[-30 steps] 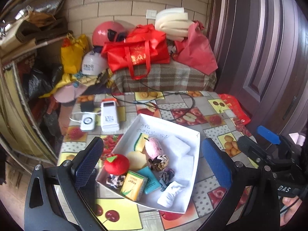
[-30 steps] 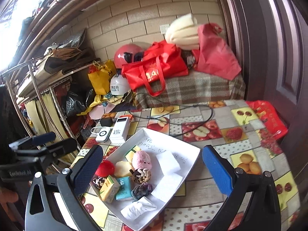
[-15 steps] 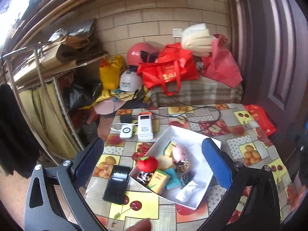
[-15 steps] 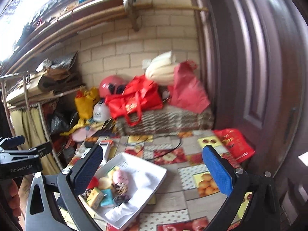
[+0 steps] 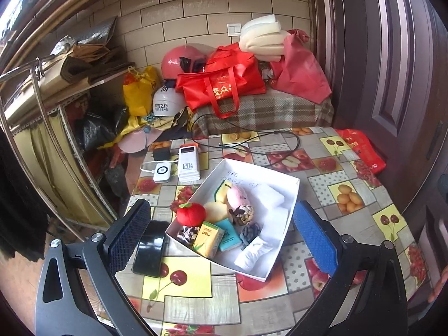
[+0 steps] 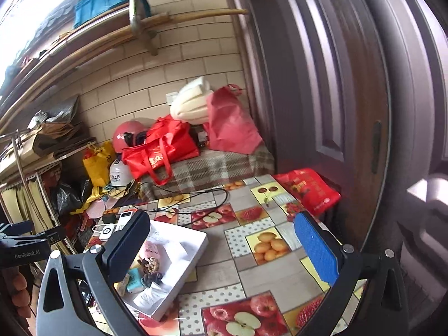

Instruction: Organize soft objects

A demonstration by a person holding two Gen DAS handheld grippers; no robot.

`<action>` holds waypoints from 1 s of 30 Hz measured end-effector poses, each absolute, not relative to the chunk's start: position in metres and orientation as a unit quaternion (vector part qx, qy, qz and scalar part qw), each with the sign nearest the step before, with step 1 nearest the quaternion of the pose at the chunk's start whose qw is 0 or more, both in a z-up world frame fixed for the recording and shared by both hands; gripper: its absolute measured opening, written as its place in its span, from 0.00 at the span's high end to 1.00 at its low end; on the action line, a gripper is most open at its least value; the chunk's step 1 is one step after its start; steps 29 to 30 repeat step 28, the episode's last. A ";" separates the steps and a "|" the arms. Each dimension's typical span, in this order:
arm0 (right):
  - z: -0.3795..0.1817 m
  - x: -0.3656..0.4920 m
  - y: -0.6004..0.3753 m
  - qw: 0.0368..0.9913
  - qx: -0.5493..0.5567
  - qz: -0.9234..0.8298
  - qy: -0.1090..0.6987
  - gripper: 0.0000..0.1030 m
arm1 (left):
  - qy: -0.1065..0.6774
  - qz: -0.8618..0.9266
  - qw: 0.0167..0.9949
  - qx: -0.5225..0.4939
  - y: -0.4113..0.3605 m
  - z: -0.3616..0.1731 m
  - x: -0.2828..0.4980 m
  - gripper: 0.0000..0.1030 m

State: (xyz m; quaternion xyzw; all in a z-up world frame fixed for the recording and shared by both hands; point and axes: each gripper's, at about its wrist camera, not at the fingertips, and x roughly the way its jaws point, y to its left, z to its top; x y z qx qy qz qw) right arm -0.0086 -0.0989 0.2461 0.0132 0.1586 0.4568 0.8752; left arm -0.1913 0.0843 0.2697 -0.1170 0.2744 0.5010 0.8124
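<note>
Tongs, two: our left gripper [image 5: 221,233] and right gripper [image 6: 222,247] both spread wide, grasping nothing, held above the fruit-print tablecloth [image 5: 355,193]. Soft objects, gathered: red plush apple [image 5: 191,214], pink plush toy [image 5: 238,197], braided rope knot [image 5: 243,213], yellow sponge [image 5: 215,212], white foam block [image 5: 273,196], white cloth [image 5: 253,253], all inside the white box [image 5: 292,198]. We judge the sorting complete or nearly so; no soft piece shows loose. Outside: black phone [image 5: 149,247] just beside the box, power bank [image 5: 189,165] farther off.
</note>
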 end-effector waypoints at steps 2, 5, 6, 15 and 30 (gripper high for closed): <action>0.245 -0.007 -0.103 0.875 0.020 0.455 0.161 0.00 | 0.275 0.501 0.813 -0.115 0.081 0.267 -0.187 0.00; 0.246 -0.005 -0.109 0.878 0.029 0.452 0.157 0.00 | 0.282 0.493 0.815 -0.112 0.078 0.264 -0.181 0.00; 0.246 -0.004 -0.110 0.878 0.032 0.452 0.157 0.00 | 0.283 0.491 0.816 -0.111 0.077 0.263 -0.179 0.00; 0.237 0.003 -0.108 0.874 0.024 0.448 0.187 0.00 | 0.296 0.474 0.820 -0.126 0.082 0.253 -0.174 0.00; 0.222 0.029 -0.114 0.878 0.024 0.421 0.226 0.00 | 0.317 0.429 0.837 -0.120 0.080 0.239 -0.139 0.00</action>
